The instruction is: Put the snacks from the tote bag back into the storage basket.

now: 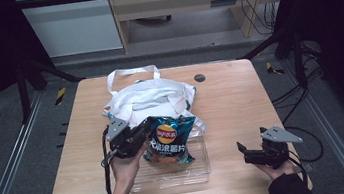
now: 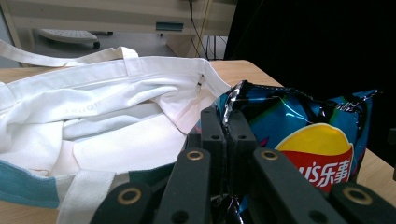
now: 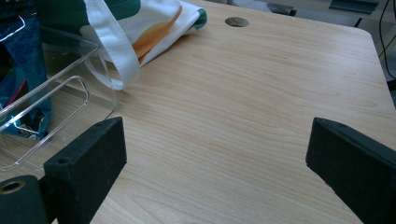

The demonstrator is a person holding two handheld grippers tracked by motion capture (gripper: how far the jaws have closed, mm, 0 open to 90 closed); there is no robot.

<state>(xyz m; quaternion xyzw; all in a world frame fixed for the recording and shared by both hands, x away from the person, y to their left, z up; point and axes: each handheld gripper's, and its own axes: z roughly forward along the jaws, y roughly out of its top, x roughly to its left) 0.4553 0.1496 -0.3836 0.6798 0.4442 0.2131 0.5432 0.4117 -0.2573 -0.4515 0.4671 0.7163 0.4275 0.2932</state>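
Note:
A blue bag of crisps (image 1: 169,138) with a yellow and red logo hangs partly over a clear plastic bin (image 1: 174,170) at the table's front middle. My left gripper (image 1: 145,128) is shut on the bag's crimped top edge; in the left gripper view the jaws pinch the foil seam of the crisp bag (image 2: 308,135). Just beyond lies a white tote bag (image 1: 150,97) with a teal trim, its mouth open toward the crisps, the tote bag (image 2: 107,116) spreading wide. My right gripper (image 1: 251,151) rests open at the front right, nothing between its jaws.
The wooden table (image 1: 231,99) has a small round grommet (image 1: 200,77) behind the tote. In the right gripper view the clear bin's wall (image 3: 56,102) and a tote strap (image 3: 112,46) lie to the left. Dark frame posts flank the table.

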